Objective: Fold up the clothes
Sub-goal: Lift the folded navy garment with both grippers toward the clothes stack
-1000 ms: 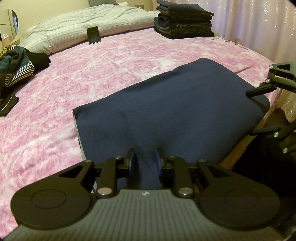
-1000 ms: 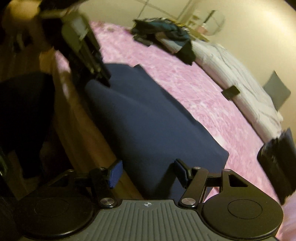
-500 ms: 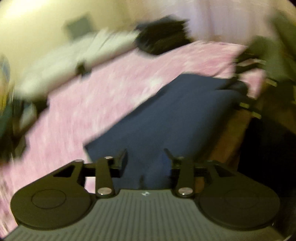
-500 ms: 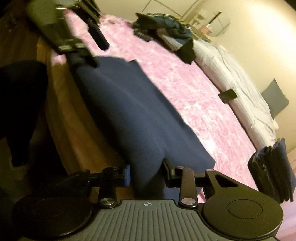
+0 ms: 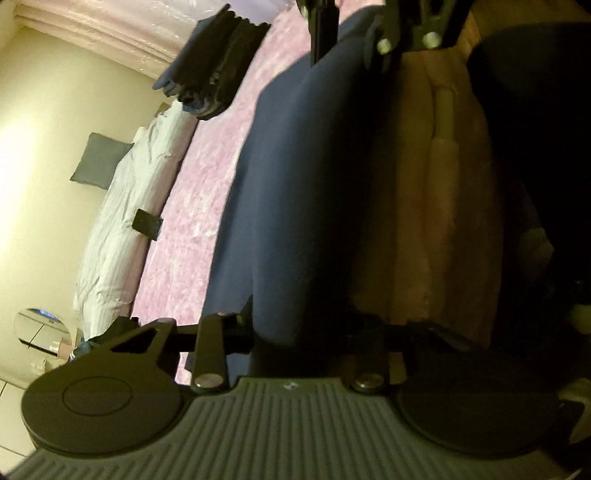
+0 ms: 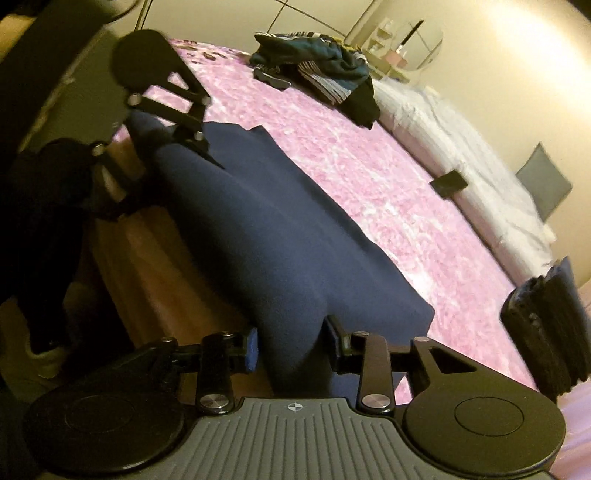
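Observation:
A folded navy garment point(image 6: 280, 236) lies at the near edge of the pink bed point(image 6: 362, 173); it also shows in the left wrist view point(image 5: 295, 192). My right gripper point(image 6: 290, 347) has its jaws around one end of the near folded edge, closed in on the cloth. My left gripper point(image 5: 303, 328) has rolled on its side and straddles the other end of that edge, jaws wide apart. The left gripper appears in the right wrist view point(image 6: 173, 125), the right one in the left wrist view point(image 5: 373, 33).
A stack of folded dark clothes point(image 6: 546, 325) sits on the bed past the garment. A heap of unfolded clothes point(image 6: 325, 70) lies at the far side. A white duvet point(image 6: 461, 155) with a dark phone point(image 6: 448, 182) runs along the head. The wooden bed side point(image 5: 424, 184) drops below the garment.
My left gripper opened, letting go of the garment, and rolled onto its side at the edge. My right gripper closed in on the garment's other end.

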